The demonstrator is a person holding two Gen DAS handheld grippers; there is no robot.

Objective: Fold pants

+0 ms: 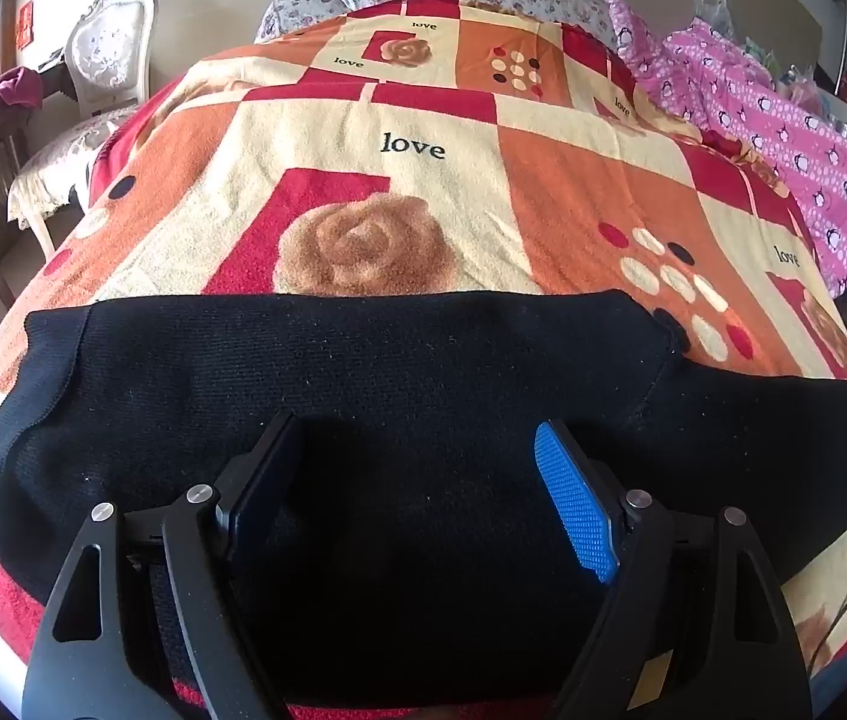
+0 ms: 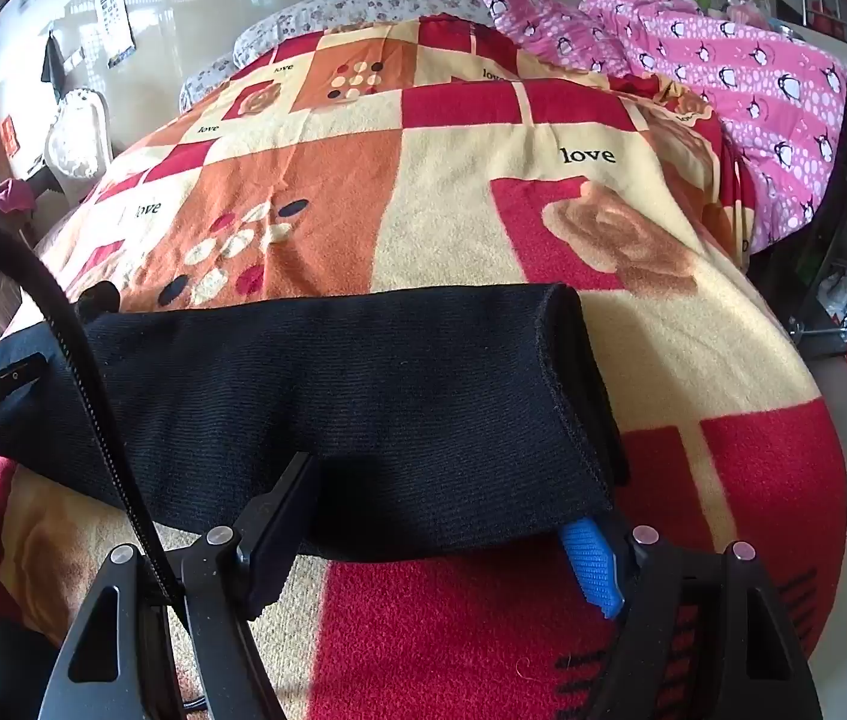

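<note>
left gripper (image 1: 417,498): jaws spread wide over the black knit pants (image 1: 363,372), nothing clamped; whether the fingers touch the cloth cannot be told. right gripper (image 2: 441,534): jaws likewise wide at the near edge of the pants, close to the hem end (image 2: 579,396); the cloth edge lies across the tips but is not pinched. the pants lie flat across the near part of the patterned fleece blanket (image 1: 423,150) on the bed, apparently already doubled leg on leg. judgement: fine ribbed knit, soft, light, limp, likely to sag and stretch if lifted from one point; not slippery against fleece. recommended hold: both layers pinched at the hem corners, or along the edge at two spaced points. pink penguin quilt (image 2: 753,90) lies well apart
</note>
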